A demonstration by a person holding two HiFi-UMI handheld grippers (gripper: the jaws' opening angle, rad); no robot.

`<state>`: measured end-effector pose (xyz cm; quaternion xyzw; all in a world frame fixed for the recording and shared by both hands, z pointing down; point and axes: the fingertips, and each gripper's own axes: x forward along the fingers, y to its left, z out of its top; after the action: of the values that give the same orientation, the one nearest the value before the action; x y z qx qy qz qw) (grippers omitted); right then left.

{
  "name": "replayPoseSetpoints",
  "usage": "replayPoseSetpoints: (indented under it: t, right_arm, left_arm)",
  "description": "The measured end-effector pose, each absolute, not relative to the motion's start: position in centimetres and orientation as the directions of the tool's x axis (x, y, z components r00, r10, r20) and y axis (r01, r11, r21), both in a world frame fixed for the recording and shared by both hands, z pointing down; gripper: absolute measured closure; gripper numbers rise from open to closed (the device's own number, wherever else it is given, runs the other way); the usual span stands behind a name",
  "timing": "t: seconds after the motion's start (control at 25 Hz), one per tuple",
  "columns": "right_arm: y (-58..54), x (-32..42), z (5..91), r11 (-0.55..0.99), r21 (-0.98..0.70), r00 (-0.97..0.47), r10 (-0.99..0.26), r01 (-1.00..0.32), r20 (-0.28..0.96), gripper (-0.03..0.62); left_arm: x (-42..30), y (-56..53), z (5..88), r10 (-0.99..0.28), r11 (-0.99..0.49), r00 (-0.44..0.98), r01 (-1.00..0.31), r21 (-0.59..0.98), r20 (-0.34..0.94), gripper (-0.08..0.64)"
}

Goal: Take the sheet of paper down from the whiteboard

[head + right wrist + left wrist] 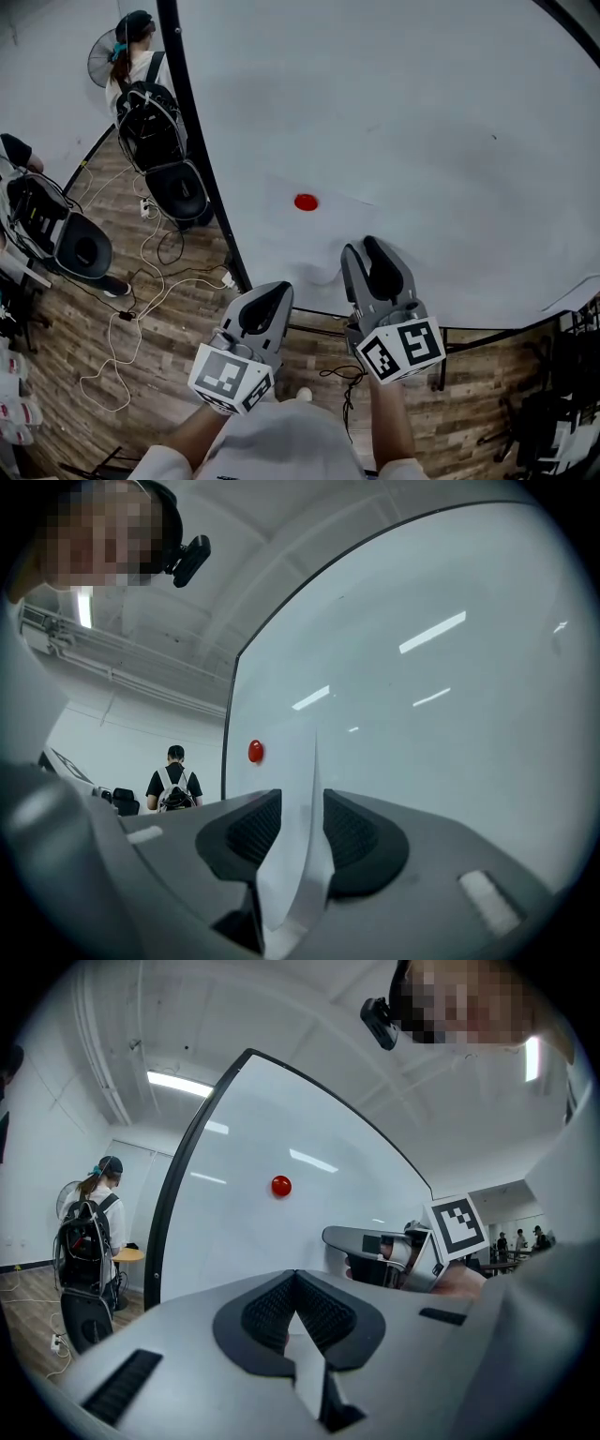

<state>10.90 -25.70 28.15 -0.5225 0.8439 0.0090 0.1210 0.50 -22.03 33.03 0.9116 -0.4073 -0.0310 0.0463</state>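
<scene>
Two grippers fill lower centre: left gripper (267, 292) has jaws pressed together; right gripper (364, 247) stands open, jaws either side of one paper sheet (298, 794) hanging under one red magnet (306, 202) on one whiteboard (441, 131)

Bright, even overhead light. Ceiling tube (178, 1083) glares upper left; streaks reflect off whiteboard (450, 714). Gripper views: heavy fisheye, black vignetted corners, soft foreground at bottom.
</scene>
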Motion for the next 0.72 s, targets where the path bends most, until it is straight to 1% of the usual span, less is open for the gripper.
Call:
replayPoseSetpoints:
  t: [0.2,0.56,0.72]
  right_arm:
    - [-25.7,11.1,28.0,0.472,-0.156,-0.433,-0.872,-0.868,-0.226,0.456]
    - [-25.4,9.9,27.1,0.51,-0.149,-0.47,-0.85,-0.847,-0.24,0.457]
    - [-25.6,10.5,27.2,0.502,-0.167,-0.456,-0.854,-0.849,-0.25,0.466]
  left_arm:
    - [0.6,-22.7,33.0,-0.744,-0.666,0.668,-0.737,0.113,-0.025,0.554]
    - [0.5,-22.7,32.4,-0.741,-0.671,0.671,-0.734,0.105,-0.035,0.554]
    - [0.4,-22.8,32.2,-0.741,-0.67,0.67,-0.735,0.1,-0.042,0.554]
